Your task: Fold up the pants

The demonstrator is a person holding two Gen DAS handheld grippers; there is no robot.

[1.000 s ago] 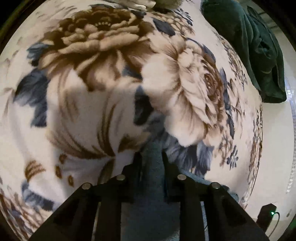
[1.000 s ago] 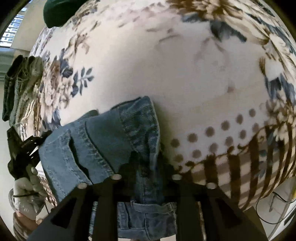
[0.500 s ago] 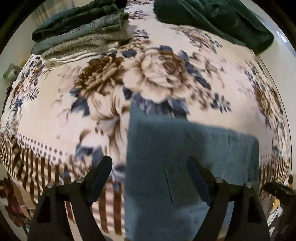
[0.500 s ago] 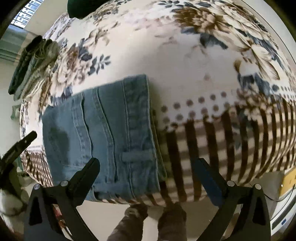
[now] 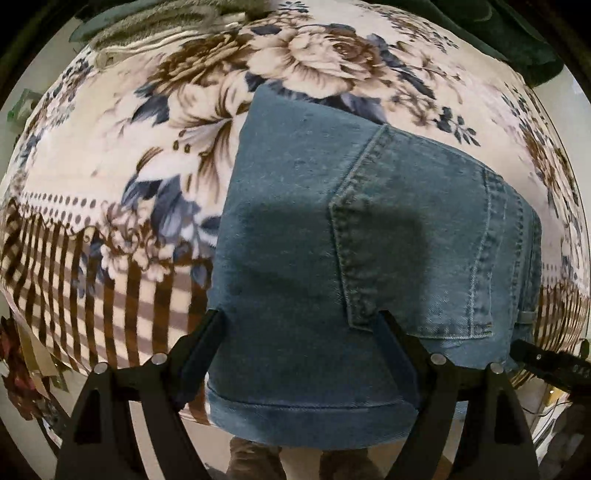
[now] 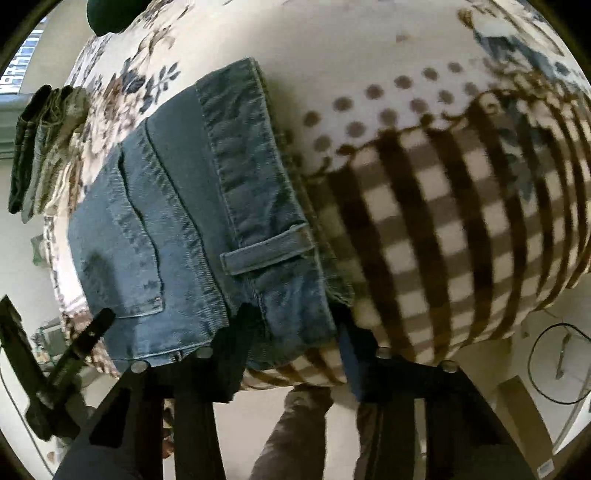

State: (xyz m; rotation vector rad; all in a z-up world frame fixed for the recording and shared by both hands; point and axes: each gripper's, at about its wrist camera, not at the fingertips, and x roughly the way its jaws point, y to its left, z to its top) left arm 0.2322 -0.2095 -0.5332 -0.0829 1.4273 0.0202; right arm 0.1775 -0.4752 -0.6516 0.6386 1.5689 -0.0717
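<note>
No legible text, label, brand, number or sign appears in either wrist view. The folded jeans (image 5: 354, 236) show only stitching and a plain belt loop (image 6: 267, 254), and the blanket (image 5: 110, 166) beneath them carries only flowers, dots and stripes. A small pale tag (image 6: 546, 469) at the right view's lower edge is too small to read.

surface: floral blanket (image 5: 110, 155) | on it: folded jeans (image 5: 332, 221), stacked clothes (image 6: 40, 147)

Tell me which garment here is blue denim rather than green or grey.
The folded blue denim jeans right under the tongs, on the floral blanket; the stacked grey-green garments lie at its far edge.
</note>
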